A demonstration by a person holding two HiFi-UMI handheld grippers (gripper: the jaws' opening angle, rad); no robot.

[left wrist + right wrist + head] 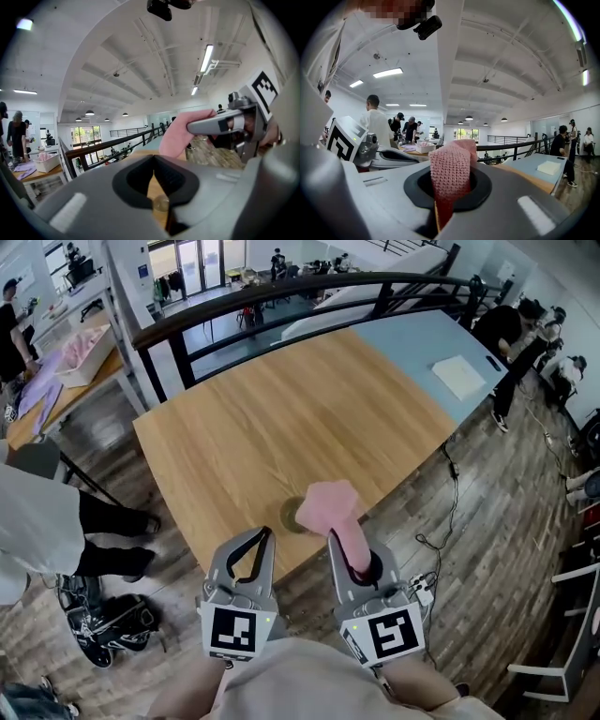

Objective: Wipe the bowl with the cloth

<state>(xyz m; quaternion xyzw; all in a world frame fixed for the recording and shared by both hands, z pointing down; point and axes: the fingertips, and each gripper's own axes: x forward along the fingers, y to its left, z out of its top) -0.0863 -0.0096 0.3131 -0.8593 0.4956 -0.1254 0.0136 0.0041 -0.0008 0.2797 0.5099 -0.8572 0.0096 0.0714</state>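
A small dull-green bowl [291, 515] stands on the wooden table [281, 418] near its front edge. It is half hidden by a pink knitted cloth [330, 504]. My right gripper [341, 538] is shut on that cloth and holds its bunched end just over the bowl's right side. In the right gripper view the cloth [450, 174] stands up from between the jaws of the right gripper [449, 190]. My left gripper [260, 536] is shut and holds nothing; it hovers at the table's edge, left of the bowl. In the left gripper view the left gripper [153, 161] shows closed jaws, with the cloth [179, 134] beyond them.
A white pad [458, 377] lies on the blue table section [412, 343] at the far right. A dark railing [281, 296] runs behind the table. A person [37, 521] stands at the left, with bags [103, 620] on the floor. More people sit at the far right.
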